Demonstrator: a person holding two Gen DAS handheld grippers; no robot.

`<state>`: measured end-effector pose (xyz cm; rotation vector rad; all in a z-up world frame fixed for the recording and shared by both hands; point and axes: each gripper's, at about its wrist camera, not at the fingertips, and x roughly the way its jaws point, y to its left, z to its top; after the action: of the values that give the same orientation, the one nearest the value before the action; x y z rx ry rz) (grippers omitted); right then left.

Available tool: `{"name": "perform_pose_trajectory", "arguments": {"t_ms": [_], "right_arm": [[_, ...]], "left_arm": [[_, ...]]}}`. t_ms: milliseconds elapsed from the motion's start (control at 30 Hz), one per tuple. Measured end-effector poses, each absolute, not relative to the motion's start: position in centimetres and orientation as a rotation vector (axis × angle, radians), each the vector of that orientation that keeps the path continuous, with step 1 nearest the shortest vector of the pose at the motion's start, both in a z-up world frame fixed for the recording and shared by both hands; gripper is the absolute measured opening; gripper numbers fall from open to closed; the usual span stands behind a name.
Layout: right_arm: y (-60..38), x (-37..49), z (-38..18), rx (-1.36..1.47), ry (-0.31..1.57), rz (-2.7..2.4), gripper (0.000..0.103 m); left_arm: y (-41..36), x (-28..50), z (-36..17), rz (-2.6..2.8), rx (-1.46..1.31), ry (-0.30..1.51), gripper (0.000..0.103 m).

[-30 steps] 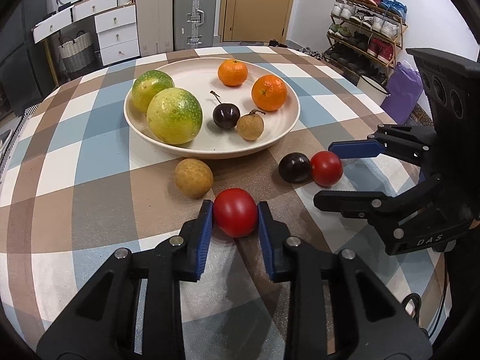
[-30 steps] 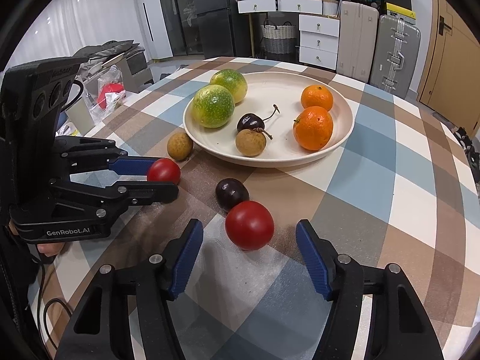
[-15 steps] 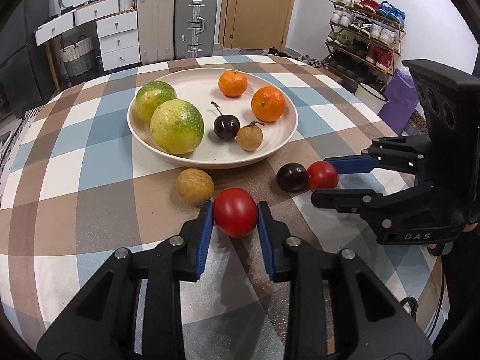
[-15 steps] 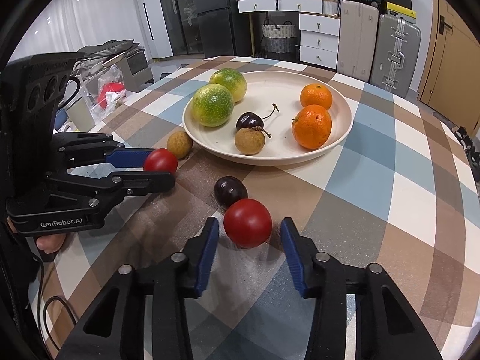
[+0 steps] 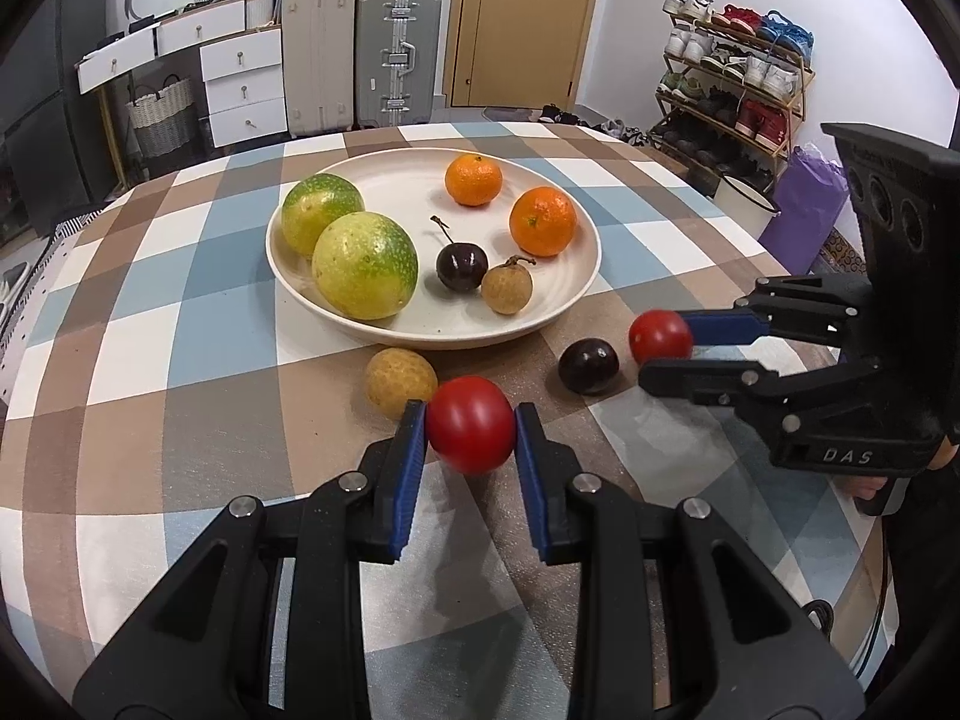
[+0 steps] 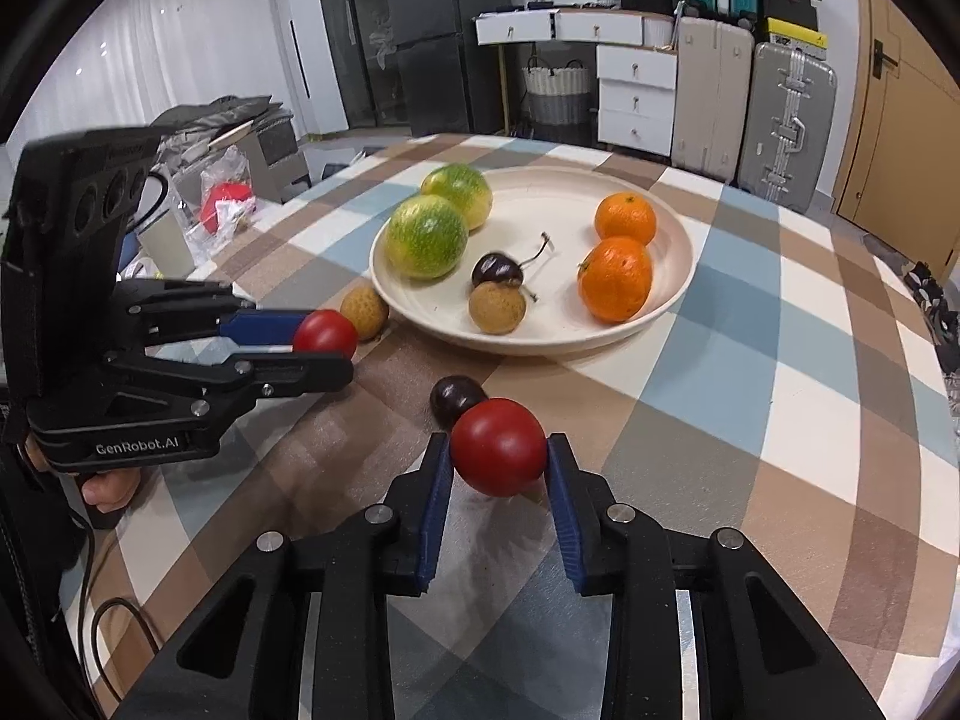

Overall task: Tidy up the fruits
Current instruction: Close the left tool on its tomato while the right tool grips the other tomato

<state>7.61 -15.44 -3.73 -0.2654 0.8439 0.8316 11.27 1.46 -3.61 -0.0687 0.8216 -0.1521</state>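
Red tomato [image 5: 471,432] — pinched in left gripper [image 5: 471,429], low over the checked tablecloth [image 5: 180,360], presumably bound for the cream plate [image 5: 576,288] of sorted fruit. Second tomato [image 6: 498,447] — right gripper [image 6: 498,462] closing, pads touching it beside a loose cherry [image 6: 456,399].

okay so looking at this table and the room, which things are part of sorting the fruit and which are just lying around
Part of the job: the tomato in the left gripper, the tomato that the right gripper is closing on, the loose cherry and longan, the plate of fruit.

Just lying about: suitcases, shoe rack, white drawers, wicker basket.
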Motion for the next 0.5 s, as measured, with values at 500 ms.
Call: {"name": "perform_pose_trajectory", "arguments": {"t_ms": [500], "right_arm": [[-16.5, 8.1, -1.9, -0.182, 0.764, 0.798, 0.032]], "left_arm": [[2.6, 10.9, -2.1, -0.088, -0.109, 0.741, 0.026]]}}
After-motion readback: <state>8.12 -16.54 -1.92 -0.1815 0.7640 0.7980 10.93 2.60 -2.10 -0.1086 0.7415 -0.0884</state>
